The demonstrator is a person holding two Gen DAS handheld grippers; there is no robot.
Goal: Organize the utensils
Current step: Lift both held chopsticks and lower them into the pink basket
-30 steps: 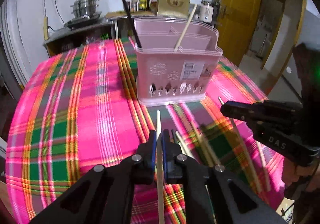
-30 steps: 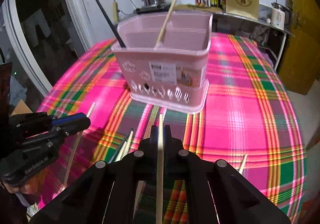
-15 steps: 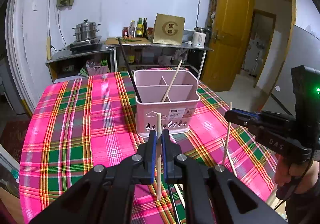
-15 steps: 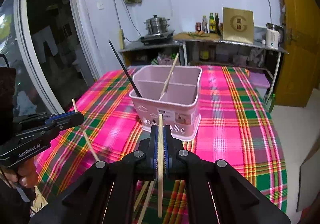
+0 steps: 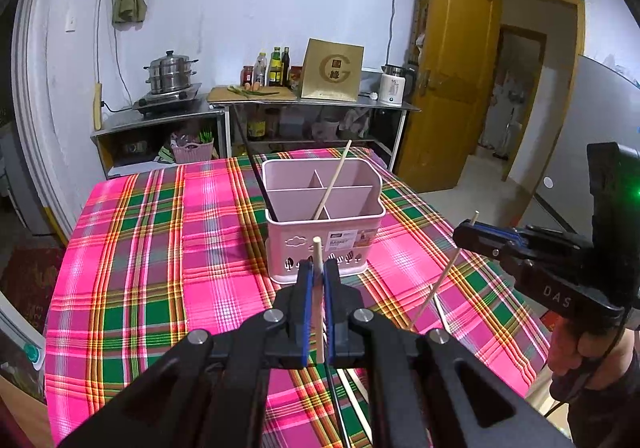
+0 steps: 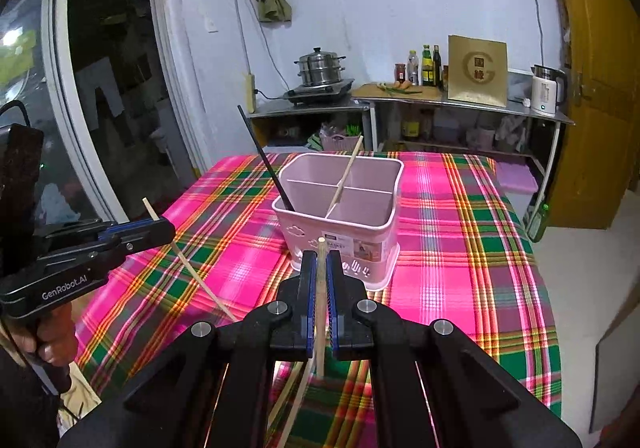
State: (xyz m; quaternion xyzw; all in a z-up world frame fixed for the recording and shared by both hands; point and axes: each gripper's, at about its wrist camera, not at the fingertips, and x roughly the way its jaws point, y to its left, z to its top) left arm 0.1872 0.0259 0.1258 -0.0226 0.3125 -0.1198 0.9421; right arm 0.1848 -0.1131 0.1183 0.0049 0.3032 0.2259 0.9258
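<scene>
Black jaws on your left gripper (image 5: 319, 271) are pressed onto a pale wooden chopstick (image 5: 319, 300), which stands nearly upright between the blue pads with its tip above them. Your right gripper (image 6: 320, 262) pinches a second wooden chopstick (image 6: 320, 304) the same way, also close to vertical. Both are held in the air above the table's pink-and-green plaid cloth (image 5: 160, 268). Below the grippers, a few more chopsticks (image 5: 356, 404) lie loose on the cloth at the near edge. Further out, near the middle of the table, sits the pink utensil caddy (image 5: 324, 232), divided into compartments. It holds a black chopstick (image 6: 264, 160) leaning left and a light one (image 6: 346, 174) leaning right. Beyond the table, a steel counter (image 5: 312, 100) carries a steamer pot, bottles and a kettle.
</scene>
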